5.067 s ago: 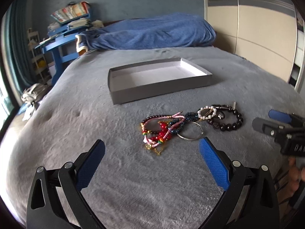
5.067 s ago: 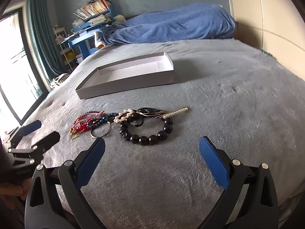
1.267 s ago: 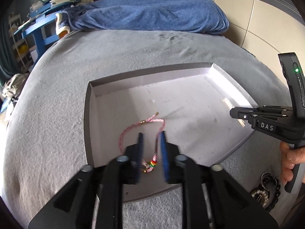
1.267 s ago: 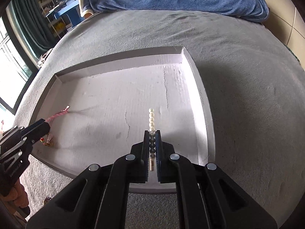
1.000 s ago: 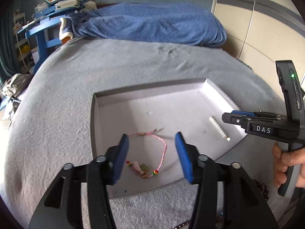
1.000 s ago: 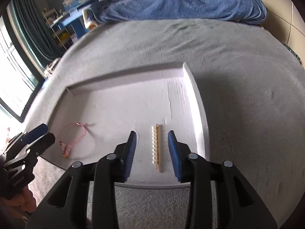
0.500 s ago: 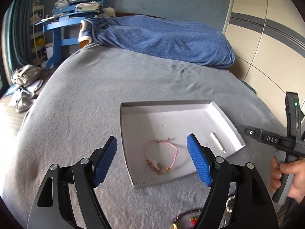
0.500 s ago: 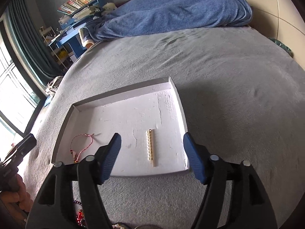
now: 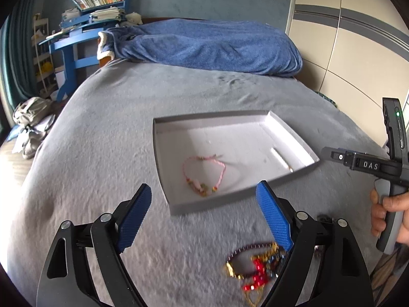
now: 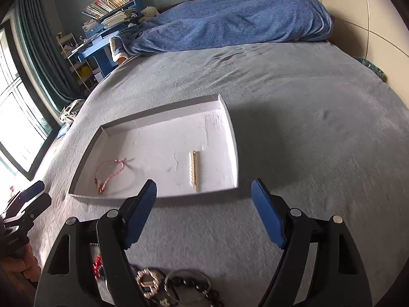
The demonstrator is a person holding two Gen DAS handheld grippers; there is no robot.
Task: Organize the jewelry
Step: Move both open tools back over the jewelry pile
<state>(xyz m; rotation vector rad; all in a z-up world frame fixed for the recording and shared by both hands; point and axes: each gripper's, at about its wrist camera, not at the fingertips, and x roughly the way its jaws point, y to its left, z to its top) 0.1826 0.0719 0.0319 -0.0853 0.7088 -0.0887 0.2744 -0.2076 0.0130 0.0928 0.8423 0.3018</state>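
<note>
Both tongs spread wide, nothing held. Left gripper (image 9: 204, 215) w/ blue textured pads (image 9: 134, 218) hovering above grey fleece bed cover (image 9: 102, 153), just short of near edge of shallow white cardboard tray (image 9: 166, 179). Right gripper (image 10: 204, 212), same blue pads (image 10: 268, 215), jaws equally far apart, also short of tray's near wall (image 10: 153, 199) in right wrist view.

Inside tray: thin pink cord bracelet w/ small coloured charms (image 9: 204, 176), lying in a loose loop on left half, near front wall; seen again at (image 10: 110, 172). Slim gold hair clip w/ row of white pearls (image 10: 193, 170) flat on right half of tray floor, well apart from bracelet, not far from right wall; in left view only a pale blurred streak (image 9: 281, 158).

Rest of jewellery on bed cover, outside tray, on near side. Tangle of red beads, gold chain & dark purple bead strand (image 9: 255, 268) below left gripper's right finger, partly hidden by it, blurred. In right view at bottom edge: dark round-bead bracelet (image 10: 194, 286), plain silver ring bangle (image 10: 186, 281) overlapping it, pearl-like ring piece (image 10: 148, 281), bit of red beads (image 10: 98, 266) behind left finger; mostly covered by gripper body, layout can't tell.

Rumpled blue blanket (image 9: 204, 46) at far end of bed. Blue wooden desk stacked w/ books (image 9: 84, 25) beyond, left. Cream wardrobe panels (image 9: 345, 51) at right.
</note>
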